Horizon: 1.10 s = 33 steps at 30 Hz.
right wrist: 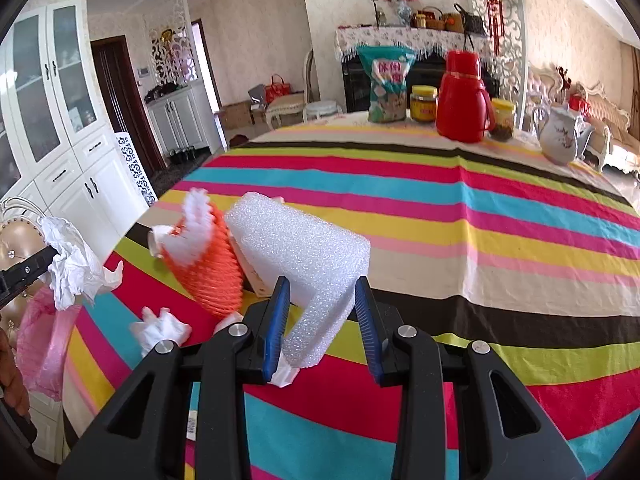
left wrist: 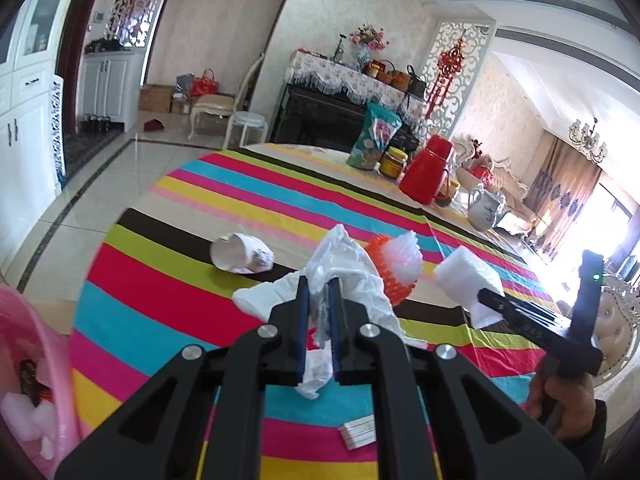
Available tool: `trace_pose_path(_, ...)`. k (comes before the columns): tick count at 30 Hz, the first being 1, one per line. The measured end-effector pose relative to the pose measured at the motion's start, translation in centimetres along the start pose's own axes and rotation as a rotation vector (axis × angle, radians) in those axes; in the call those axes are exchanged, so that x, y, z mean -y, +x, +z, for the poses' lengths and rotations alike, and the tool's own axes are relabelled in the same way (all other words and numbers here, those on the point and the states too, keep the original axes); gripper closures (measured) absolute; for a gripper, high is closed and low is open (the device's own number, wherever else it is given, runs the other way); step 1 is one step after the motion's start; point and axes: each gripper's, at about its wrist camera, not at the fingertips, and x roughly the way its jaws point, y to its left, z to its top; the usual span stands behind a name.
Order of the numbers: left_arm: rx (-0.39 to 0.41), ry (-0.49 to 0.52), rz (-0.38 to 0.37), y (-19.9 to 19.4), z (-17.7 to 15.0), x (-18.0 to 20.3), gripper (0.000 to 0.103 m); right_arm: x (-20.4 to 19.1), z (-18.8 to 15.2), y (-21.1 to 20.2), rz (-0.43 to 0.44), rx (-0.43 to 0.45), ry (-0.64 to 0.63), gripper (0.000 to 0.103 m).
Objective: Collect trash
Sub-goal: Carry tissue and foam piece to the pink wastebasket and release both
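Now both tools loaded, clear of striped tablecloth (right wrist: 460, 200). Left gripper (left wrist: 319, 300) jaws nearly shut, pinching crumpled white tissue (left wrist: 344, 276). Right gripper (right wrist: 322, 320) jaws partway in on white foam block (right wrist: 304, 252). Next, I'd say: carry to pink bin (left wrist: 24, 344) w/o loosening; let go only over rim. Bin holds white foam bits + sth dark. Still on table: crushed paper cup (left wrist: 240, 254), orange/white net sleeve (left wrist: 394, 270).

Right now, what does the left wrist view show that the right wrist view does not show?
Only the left wrist view shows the crushed paper cup on the cloth. Only the right wrist view shows the second yellow-lidded jar behind the red thermos. Both show the left gripper clamping crumpled tissue, the right gripper holding the white foam block, and the orange fruit net.
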Motion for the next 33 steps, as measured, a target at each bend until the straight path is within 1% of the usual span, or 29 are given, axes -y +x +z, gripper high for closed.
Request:
trace_pose_path(6, 0.044, -0.022, 0.038, -3.5, -0.1, -2.4, 0.095, -2.2, 0.2, -2.5, 0.025, 0.029, -0.024, 0.07)
trace_pose_path(11, 0.086, -0.047, 0.087, -7.3, -0.3, -5.4, 0.095, -6.1, 0.3, -3.8, 0.084, 0.04, -0.061, 0.07)
trace_pose_path(16, 0.128, -0.065, 0.149, -11.3, -0.7, -8.5, 0.095, -11.1, 0.0, -3.8, 0.151, 0.03, -0.111, 0.07)
trace_pose_path(22, 0.168, -0.107, 0.238, -16.3, -1.7, -13.1, 0.095, -18.6, -0.8, -3.0, 0.251, -0.002, -0.182, 0.07)
trace_pose_path(29, 0.185, -0.161, 0.329, -20.9, -3.3, -18.4, 0.095, -27.3, -1.9, -2.3, 0.355, -0.041, -0.263, 0.07)
trace_pose_path(33, 0.182, -0.187, 0.372, -22.3, -3.9, -21.0, 0.095, -32.4, -2.7, -1.9, 0.409, -0.057, -0.32, 0.07)
